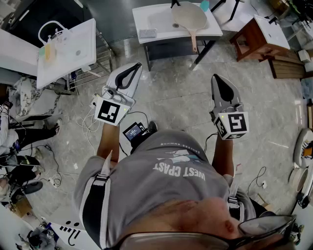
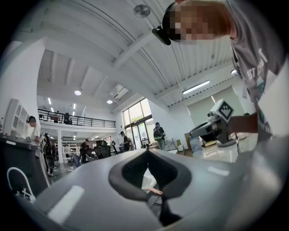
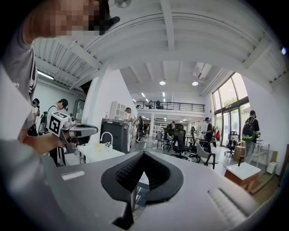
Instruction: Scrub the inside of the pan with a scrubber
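A tan pan (image 1: 188, 15) lies in the basin of a white sink unit (image 1: 146, 12) at the far middle, its handle pointing toward me. On the sink's rim to the left of the pan rests a grey pad (image 1: 147, 33), likely the scrubber. Both grippers are held at chest height, well short of the sink and aimed at it. My left gripper (image 1: 137, 65) (image 2: 147, 151) has its tips together with nothing between them. My right gripper (image 1: 215, 76) (image 3: 143, 153) is likewise shut and empty. Each gripper view shows the other gripper, with the room and ceiling behind.
A second white sink stand (image 1: 66, 51) with a faucet stands at the far left. A brown wooden stand (image 1: 252, 39) is at the far right. Cables (image 1: 88, 122) and a small screen device (image 1: 133, 132) lie on the floor by my feet. People sit at the left edge.
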`<state>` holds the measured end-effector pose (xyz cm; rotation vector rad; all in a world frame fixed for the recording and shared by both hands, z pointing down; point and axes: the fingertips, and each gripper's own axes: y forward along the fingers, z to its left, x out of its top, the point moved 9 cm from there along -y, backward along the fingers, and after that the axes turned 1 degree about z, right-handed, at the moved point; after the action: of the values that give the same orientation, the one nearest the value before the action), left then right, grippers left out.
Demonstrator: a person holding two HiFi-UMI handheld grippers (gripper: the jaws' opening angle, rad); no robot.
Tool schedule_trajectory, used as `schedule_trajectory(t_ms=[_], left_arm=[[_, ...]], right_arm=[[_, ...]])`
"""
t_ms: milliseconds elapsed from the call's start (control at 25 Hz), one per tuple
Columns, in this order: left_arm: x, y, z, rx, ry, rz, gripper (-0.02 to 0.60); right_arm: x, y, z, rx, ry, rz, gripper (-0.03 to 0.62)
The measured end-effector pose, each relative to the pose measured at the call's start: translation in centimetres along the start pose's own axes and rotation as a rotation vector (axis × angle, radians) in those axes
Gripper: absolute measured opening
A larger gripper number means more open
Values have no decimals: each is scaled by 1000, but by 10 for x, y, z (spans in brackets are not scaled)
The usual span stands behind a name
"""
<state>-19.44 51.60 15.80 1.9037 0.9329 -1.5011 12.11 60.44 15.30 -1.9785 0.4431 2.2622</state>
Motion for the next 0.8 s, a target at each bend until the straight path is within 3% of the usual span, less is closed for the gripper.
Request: schedule_trajectory(t_ms=[800], left_arm=[[-16, -5, 35, -22, -15, -8, 0]], right_arm=[[4, 29, 17, -32, 17, 13, 0]])
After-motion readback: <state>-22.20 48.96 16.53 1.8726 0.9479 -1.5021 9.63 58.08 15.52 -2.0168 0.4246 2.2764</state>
